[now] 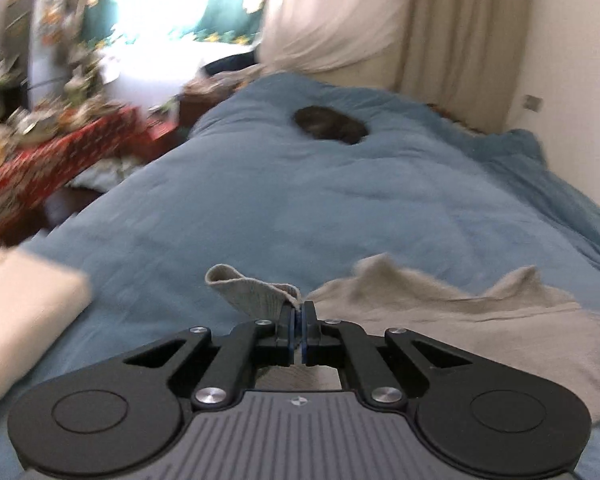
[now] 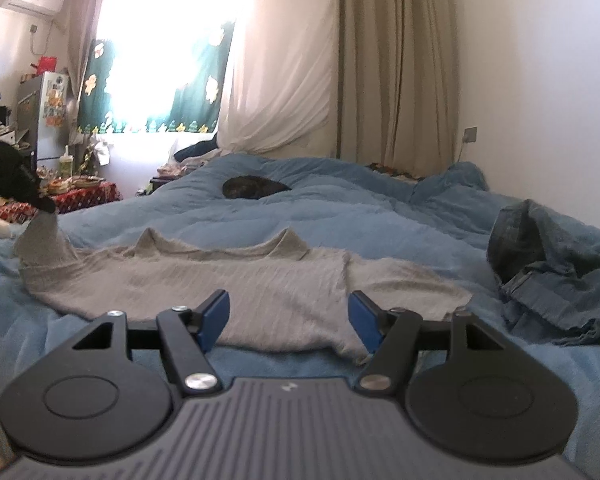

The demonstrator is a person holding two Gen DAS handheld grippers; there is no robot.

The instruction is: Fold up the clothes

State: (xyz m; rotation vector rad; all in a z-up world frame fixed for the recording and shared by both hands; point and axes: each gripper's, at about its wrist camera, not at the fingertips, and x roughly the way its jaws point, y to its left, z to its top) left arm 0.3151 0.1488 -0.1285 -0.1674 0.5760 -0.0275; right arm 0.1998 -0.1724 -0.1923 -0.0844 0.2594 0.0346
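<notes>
Sleeve [image 1: 256,294] of the grey shirt [image 2: 220,276] is pinched in my left gripper [image 1: 299,312], raised off the bed [image 1: 300,200]; my right gripper [image 2: 288,320] hovers wide, empty, over its hem.

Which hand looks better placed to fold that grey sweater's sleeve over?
Probably left: its tongs are pinching the sleeve cuff, lifted off the grey sweater. The right tongs are open and empty.

Left tool [image 1: 299,322] clamped tight on cloth; right tool [image 2: 289,320] spread wide, empty.
</notes>
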